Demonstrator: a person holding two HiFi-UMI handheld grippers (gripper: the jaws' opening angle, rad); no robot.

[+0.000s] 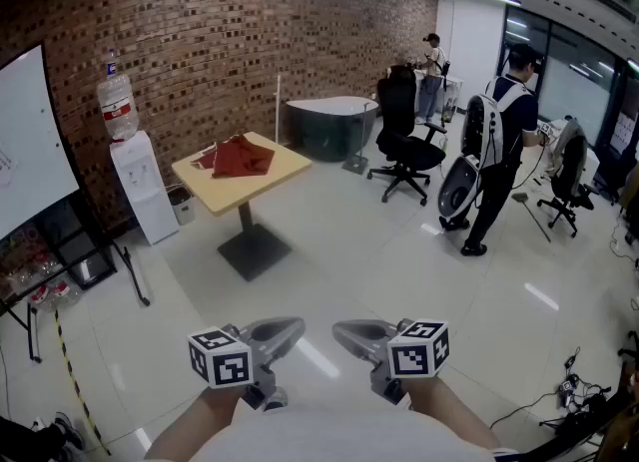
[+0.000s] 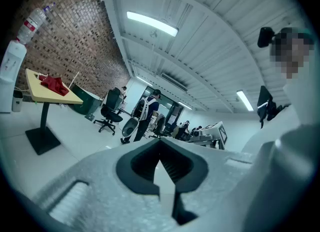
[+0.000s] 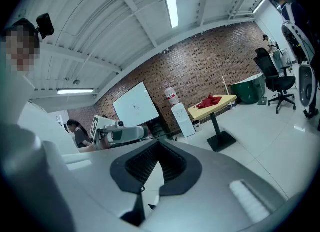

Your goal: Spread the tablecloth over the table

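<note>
1. my left gripper (image 1: pixel 290 330) is held low in front of me, jaws pressed together with nothing between them.
2. my right gripper (image 1: pixel 344 331) is closed up and empty too, its tip near the left one's.
3. the red tablecloth (image 1: pixel 240 156) lies crumpled in a heap on the yellow table (image 1: pixel 292 166), well apart from both grippers.
4. a water dispenser (image 1: pixel 140 186) stands near the table, against the brick wall (image 1: pixel 250 41).
5. a person (image 1: pixel 504 121) stands off to the right by a black office chair (image 1: pixel 404 141).

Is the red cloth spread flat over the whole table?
No, the red tablecloth lies crumpled in a heap on the table.
</note>
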